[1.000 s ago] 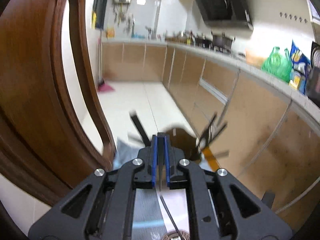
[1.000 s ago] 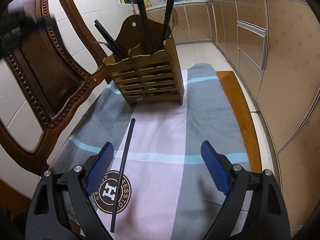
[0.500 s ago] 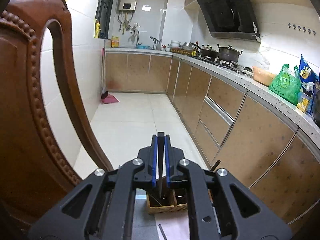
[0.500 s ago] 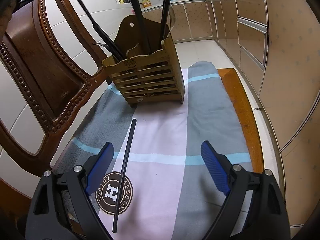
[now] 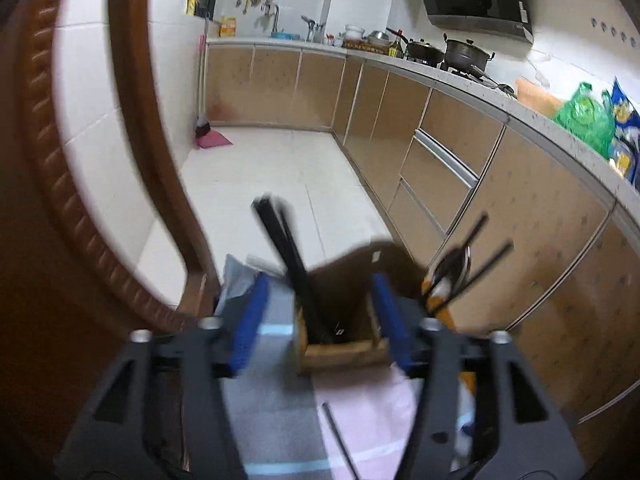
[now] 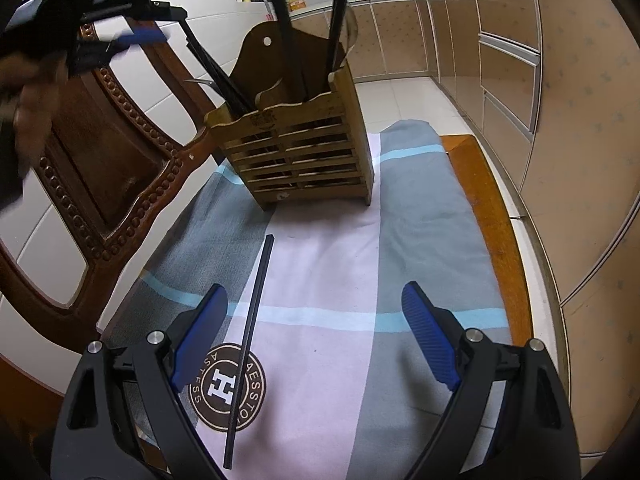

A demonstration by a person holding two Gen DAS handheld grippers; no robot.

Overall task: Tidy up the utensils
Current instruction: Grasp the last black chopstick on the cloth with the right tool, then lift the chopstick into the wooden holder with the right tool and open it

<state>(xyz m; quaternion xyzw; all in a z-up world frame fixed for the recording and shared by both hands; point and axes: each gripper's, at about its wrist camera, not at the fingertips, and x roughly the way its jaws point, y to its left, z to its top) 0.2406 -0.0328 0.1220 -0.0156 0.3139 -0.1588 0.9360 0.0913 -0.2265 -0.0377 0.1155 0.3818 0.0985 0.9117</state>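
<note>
A slatted wooden utensil holder [image 6: 304, 160] stands on a striped cloth [image 6: 420, 220]. Black chopsticks [image 5: 288, 256] lean in its left compartment, and more stand in the right one. My left gripper [image 5: 320, 284] hovers over the holder [image 5: 344, 352] with its jaws opening; the chopsticks rise between the blue pads and the pads do not press on them. In the right wrist view the left gripper [image 6: 132, 28] shows at the upper left. One loose chopstick [image 6: 250, 332] lies on the cloth. My right gripper [image 6: 316, 320] hangs open above it, nearer its left finger.
A carved wooden chair back [image 6: 100, 152] stands close on the left of the holder. The cloth covers an orange-edged surface [image 6: 492, 240]. Kitchen cabinets [image 6: 520, 60] run along the right, with tiled floor between. A metal spoon [image 5: 452, 268] sticks out of the holder's right side.
My left gripper, shut on a thin chopstick before, has dropped toward the holder and its jaws have spread. The chopstick now stands in the left compartment. My right gripper has stayed put.
</note>
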